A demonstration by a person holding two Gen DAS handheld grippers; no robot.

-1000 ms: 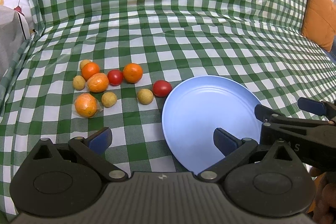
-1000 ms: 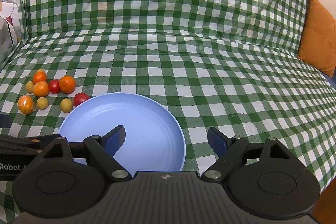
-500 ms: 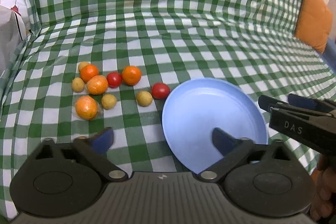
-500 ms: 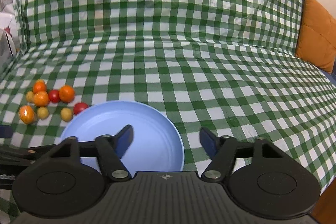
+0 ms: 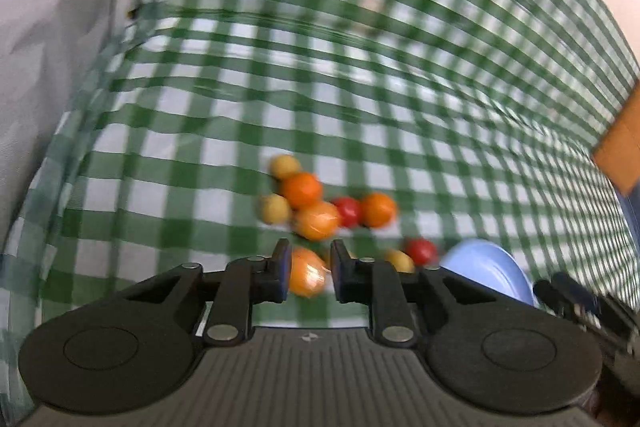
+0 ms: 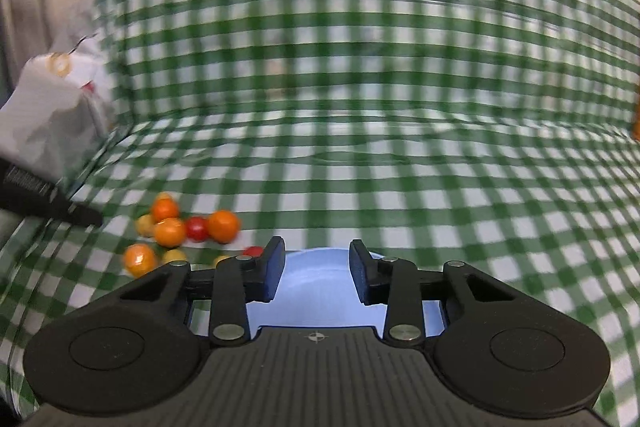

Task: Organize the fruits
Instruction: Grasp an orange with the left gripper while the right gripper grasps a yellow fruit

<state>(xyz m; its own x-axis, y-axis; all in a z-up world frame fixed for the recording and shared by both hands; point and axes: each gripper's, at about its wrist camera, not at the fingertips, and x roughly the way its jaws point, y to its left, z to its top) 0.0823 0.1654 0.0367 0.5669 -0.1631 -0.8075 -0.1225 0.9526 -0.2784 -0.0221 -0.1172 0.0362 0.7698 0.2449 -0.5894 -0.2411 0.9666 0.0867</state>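
Several small fruits lie in a cluster on the green checked cloth: oranges [image 5: 301,189], red tomatoes [image 5: 347,211] and yellow fruits [image 5: 274,208]. A blue plate [image 5: 490,273] lies to their right. My left gripper [image 5: 307,269] has its jaws narrowed around the nearest orange [image 5: 305,271]; the view is blurred and contact is unclear. My right gripper [image 6: 316,273] is partly closed and empty, over the blue plate [image 6: 316,297]. The fruit cluster [image 6: 172,231] shows at its left.
A grey-white bag [image 5: 52,67] stands at the left edge of the cloth, also in the right wrist view [image 6: 52,119]. An orange cushion [image 5: 620,151] is at the far right. The checked cloth rises up behind the fruits.
Both grippers swung left and both jaws narrowed from wide open. My left gripper moved up to the fruit cluster and now brackets the nearest orange.
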